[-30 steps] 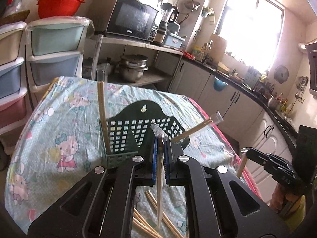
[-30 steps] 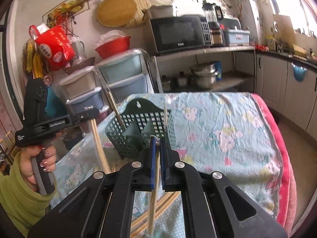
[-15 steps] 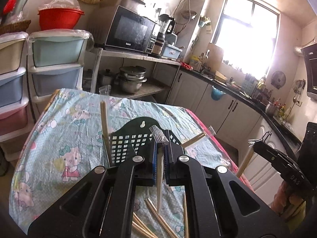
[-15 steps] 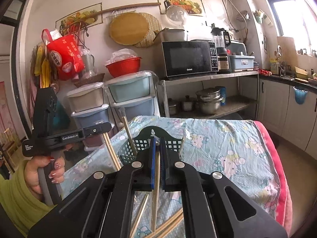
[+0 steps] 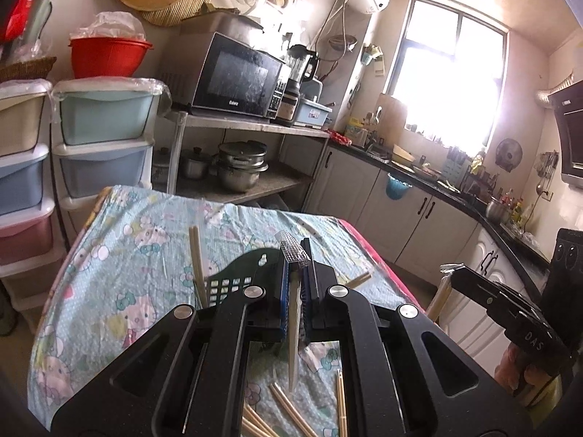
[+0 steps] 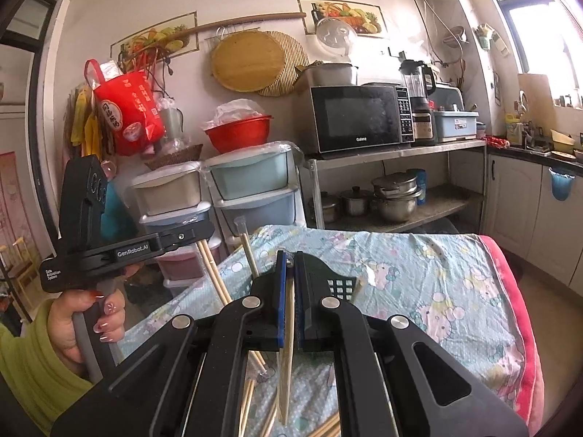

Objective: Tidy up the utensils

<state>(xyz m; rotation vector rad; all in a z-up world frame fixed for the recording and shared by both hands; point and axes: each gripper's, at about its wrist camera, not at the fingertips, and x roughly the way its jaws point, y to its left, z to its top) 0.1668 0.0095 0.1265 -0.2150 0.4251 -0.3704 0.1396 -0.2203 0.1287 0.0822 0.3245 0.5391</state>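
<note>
Both hand-held grippers higher than a second ago

Left hand-held gripper (image 5: 296,287) and right hand-held gripper (image 6: 288,293) each clamp a wrapped chopstick (image 5: 293,338) above the green basket (image 5: 233,276); surface (image 5: 120,251) lies open beyond.

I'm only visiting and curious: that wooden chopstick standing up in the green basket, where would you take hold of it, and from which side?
Grip the chopstick on its bare upper part, above the green basket rim. It stands nearly upright, leaning slightly, with the lower end hidden inside the mesh. I would come in level from the near side, with the jaws closing across its thin width, then lift along its length.
</note>
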